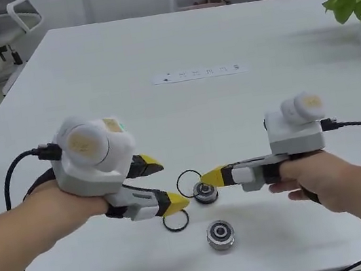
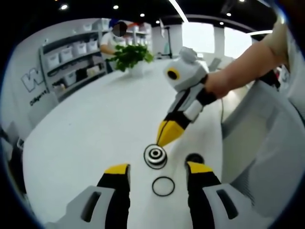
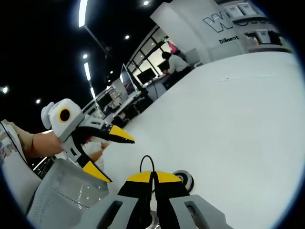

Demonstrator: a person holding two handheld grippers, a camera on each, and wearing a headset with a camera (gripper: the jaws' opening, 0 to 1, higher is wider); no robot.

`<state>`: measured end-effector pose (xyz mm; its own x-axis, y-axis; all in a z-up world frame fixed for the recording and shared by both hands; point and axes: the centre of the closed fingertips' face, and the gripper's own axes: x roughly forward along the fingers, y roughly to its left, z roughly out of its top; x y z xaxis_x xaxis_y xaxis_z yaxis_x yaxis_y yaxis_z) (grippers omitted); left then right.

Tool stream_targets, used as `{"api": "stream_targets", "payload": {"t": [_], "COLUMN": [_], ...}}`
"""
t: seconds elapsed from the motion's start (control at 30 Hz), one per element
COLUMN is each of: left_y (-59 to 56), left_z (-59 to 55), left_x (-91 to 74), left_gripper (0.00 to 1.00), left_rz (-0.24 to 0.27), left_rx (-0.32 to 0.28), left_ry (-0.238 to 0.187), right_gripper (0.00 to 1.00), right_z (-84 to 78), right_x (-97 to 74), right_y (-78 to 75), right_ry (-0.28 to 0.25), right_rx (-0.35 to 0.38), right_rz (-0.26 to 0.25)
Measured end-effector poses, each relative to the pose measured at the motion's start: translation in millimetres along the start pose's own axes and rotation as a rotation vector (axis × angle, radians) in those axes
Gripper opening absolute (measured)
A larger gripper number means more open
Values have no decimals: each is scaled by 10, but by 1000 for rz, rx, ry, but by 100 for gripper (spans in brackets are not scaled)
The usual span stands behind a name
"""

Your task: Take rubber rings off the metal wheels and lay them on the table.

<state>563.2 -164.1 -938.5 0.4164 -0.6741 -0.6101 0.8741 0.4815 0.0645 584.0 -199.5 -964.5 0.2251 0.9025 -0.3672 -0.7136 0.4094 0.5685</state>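
Right gripper (image 1: 209, 177): jaws pressed together, pinching a rubber ring (image 1: 178, 182) at 10 o'clock of a metal wheel (image 1: 205, 192).

Left gripper (image 1: 162, 183): jaws spread wide, holding nothing. In its own view a loose ring (image 2: 153, 186) lies on the table (image 1: 231, 107) between them.

Second wheel (image 1: 220, 234) at 6 o'clock of the first.

Big letters (image 3: 213, 21) are showing on the far wall (image 3: 190, 36). They are starting with a W, and the rest is running out of view. Smaller words (image 3: 232, 39) under them are starting with "Di" but are looking too blurry to read. A paper strip (image 1: 200, 72) on the table (image 1: 232, 27) is showing tiny marks, too small to read.
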Motion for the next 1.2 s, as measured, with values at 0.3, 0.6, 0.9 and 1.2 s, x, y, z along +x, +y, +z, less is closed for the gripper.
{"api": "stream_targets", "payload": {"t": [0.3,0.6,0.9,1.2], "left_y": [9,-8,-11,7], "left_z": [-50,-143,-278,-333], "left_x": [-134,-229,-288,-312], "left_gripper": [56,61,63,63], "left_rz": [16,29,38,45], "left_rx": [-4,-18,-34,-48], "left_ry": [-2,1,18,22], "right_gripper": [0,0,0,0], "right_z": [-52,-166,-300,-402], "right_x": [122,211,294,370], "right_y": [66,144,131,93], "right_ry": [34,76,126,165], "right_rx": [3,10,47,77], "right_rz": [18,29,30,21]}}
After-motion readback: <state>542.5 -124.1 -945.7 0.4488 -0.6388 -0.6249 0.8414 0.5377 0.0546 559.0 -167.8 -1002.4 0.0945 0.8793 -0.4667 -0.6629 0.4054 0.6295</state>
